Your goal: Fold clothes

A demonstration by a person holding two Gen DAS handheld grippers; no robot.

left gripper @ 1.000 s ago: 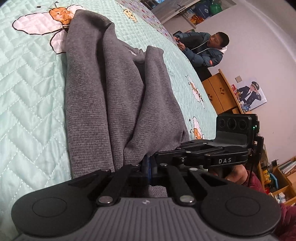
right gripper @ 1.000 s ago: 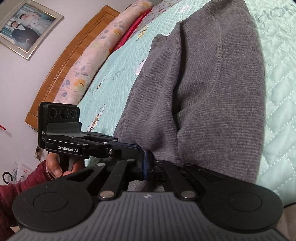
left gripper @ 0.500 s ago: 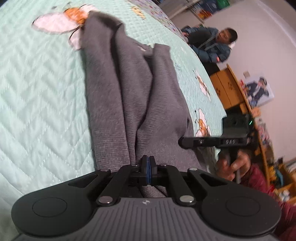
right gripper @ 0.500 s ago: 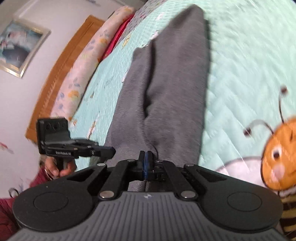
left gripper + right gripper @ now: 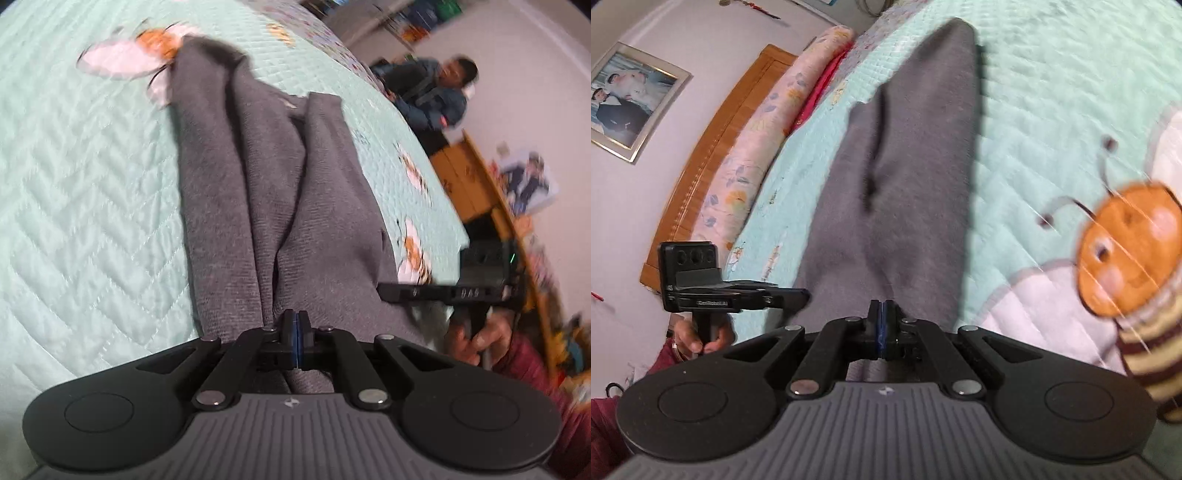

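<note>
**Grey knit on the bee quilt, both grippers clamped on its near edge**

Grey knit garment, looks like a sweater but can't say for sure w/ all the bunching, lies stretched lengthwise on a mint-green quilted bedspread. It runs away from both cams in long folds, far end sitting right by a bee print in the left wrist view.

Left gripper: jaws pressed together, blue pads pinched on the near hem of the fabric. Cloth bunches up right at the tips and passes under the linkage. Right gripper: same deal, clenched tight on the near edge of the garment, fabric pulled up to the tips.

Each cam sees the other tool from the side. From the left wrist view the right gripper pokes in from the right, tips at the cloth's edge, w/ a hand on its grip and a dark red sleeve behind. From the right wrist view the left gripper comes in from the left, hand below it.

Bg stuff: big cartoon bee on the quilt just right of the garment, floral bolster pillow along a wooden headboard, framed photo on the wall. Other side: a seated person in a blue jacket past the far edge of the bed, wooden cabinet nearby. Both views are pretty motion-blurred, esp. the quilt.
</note>
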